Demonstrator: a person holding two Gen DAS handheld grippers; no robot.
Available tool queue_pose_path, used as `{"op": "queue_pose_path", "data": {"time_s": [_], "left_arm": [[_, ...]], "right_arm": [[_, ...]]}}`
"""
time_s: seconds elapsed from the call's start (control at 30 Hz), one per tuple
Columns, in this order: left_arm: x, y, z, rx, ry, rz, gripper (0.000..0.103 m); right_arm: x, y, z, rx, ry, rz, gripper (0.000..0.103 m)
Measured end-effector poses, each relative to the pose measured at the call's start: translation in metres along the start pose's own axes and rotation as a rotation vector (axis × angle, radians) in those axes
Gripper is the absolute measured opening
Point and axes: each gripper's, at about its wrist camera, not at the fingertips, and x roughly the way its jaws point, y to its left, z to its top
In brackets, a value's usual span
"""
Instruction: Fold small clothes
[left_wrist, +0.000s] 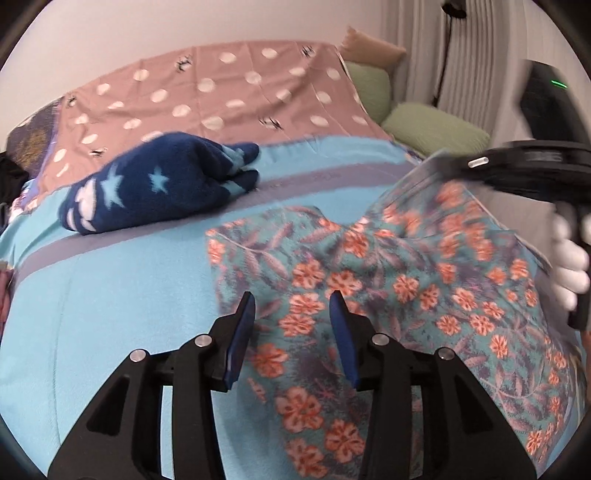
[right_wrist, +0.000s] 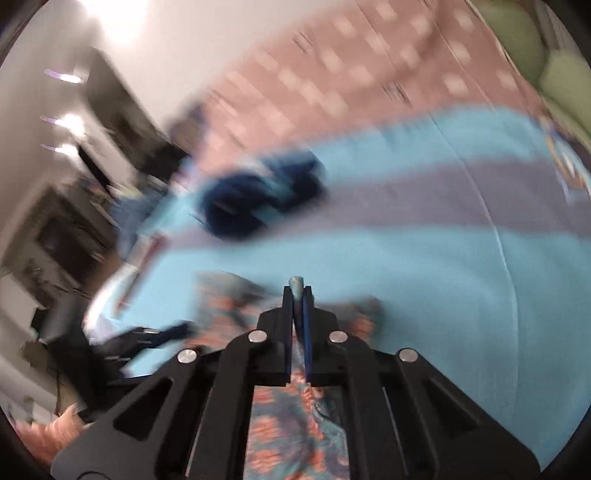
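Two garments on bed (left_wrist: 110, 295): floral cloth (left_wrist: 369, 295) near front edge, star-patterned navy fleece (left_wrist: 159, 188) folded, well apart toward back. Right gripper (right_wrist: 297, 291) fingers closed on floral hem, lifting it, probably to carry a fold across. Left gripper (left_wrist: 291, 314) fingers wide apart, empty, over cloth's left edge, likely ready to pin.

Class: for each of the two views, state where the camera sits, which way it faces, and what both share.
Left wrist: behind the open left gripper, facing the floral garment and navy starred garment; gloved hand shows.
Right wrist: behind the right gripper, shut on floral cloth, blurred.
Shared: both garments, blue bedspread.
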Motion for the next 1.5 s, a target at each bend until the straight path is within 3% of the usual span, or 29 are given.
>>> {"op": "queue_pose_path", "data": {"time_s": [0.03,0.1,0.2,0.27,0.33,0.43,0.5,0.67,0.73,0.8,0.9,0.93,1.0,1.03,1.1,1.23,1.3,1.37,1.43,1.5], "left_arm": [[-0.001,0.003,0.000,-0.014,-0.008,0.000,0.044],[0.006,0.007,0.000,-0.033,0.021,-0.001,0.046],[0.016,0.012,0.001,-0.060,0.073,0.019,0.047],[0.015,0.015,0.001,-0.075,0.071,0.017,0.048],[0.015,0.016,0.000,-0.078,0.076,0.020,0.049],[0.014,0.016,0.000,-0.070,0.071,0.027,0.049],[0.014,0.016,0.000,-0.068,0.071,0.028,0.049],[0.013,0.016,0.000,-0.078,0.063,0.031,0.049],[0.013,0.018,0.000,-0.086,0.062,0.026,0.049],[0.014,0.020,0.000,-0.098,0.065,0.019,0.049],[0.014,0.024,-0.001,-0.119,0.066,0.003,0.049],[0.014,0.026,-0.001,-0.126,0.068,-0.004,0.049],[0.015,0.027,-0.001,-0.131,0.074,-0.011,0.049],[0.016,0.027,-0.001,-0.133,0.075,-0.013,0.049],[0.015,0.027,-0.001,-0.134,0.075,-0.016,0.049],[0.017,0.027,-0.001,-0.138,0.081,-0.019,0.049],[0.017,0.028,-0.001,-0.142,0.082,-0.022,0.049],[0.017,0.029,-0.001,-0.147,0.083,-0.027,0.049],[0.017,0.030,-0.001,-0.151,0.084,-0.031,0.049],[0.017,0.030,-0.001,-0.151,0.083,-0.031,0.049]], "right_arm": [[-0.013,0.002,-0.001,-0.016,-0.049,-0.001,0.004],[-0.017,-0.010,-0.002,0.010,-0.058,-0.071,0.005],[0.016,-0.049,-0.015,0.122,0.091,-0.190,0.006],[0.026,-0.053,-0.024,0.117,0.142,-0.239,0.016],[0.020,-0.041,-0.024,0.067,0.104,-0.295,0.027],[0.007,-0.018,-0.008,-0.003,0.044,-0.277,0.028],[0.013,0.002,0.004,-0.080,0.057,-0.242,0.028],[0.075,0.036,0.007,-0.237,0.321,-0.162,0.027],[0.108,0.046,-0.004,-0.299,0.413,-0.171,0.016],[0.126,0.052,-0.008,-0.331,0.435,-0.210,0.016],[0.121,0.057,-0.003,-0.331,0.404,-0.187,0.015],[0.117,0.058,-0.003,-0.339,0.399,-0.174,0.017],[0.112,0.067,-0.009,-0.426,0.415,-0.160,0.035],[0.111,0.073,-0.013,-0.463,0.428,-0.166,0.050],[0.112,0.080,-0.023,-0.553,0.456,-0.194,0.053],[0.120,0.077,-0.028,-0.571,0.463,-0.209,0.051],[0.125,0.079,-0.025,-0.560,0.438,-0.198,0.038],[0.126,0.083,-0.023,-0.562,0.404,-0.183,0.011],[0.125,0.082,-0.015,-0.548,0.348,-0.200,0.003],[0.124,0.069,0.000,-0.470,0.275,-0.286,0.000]]}}
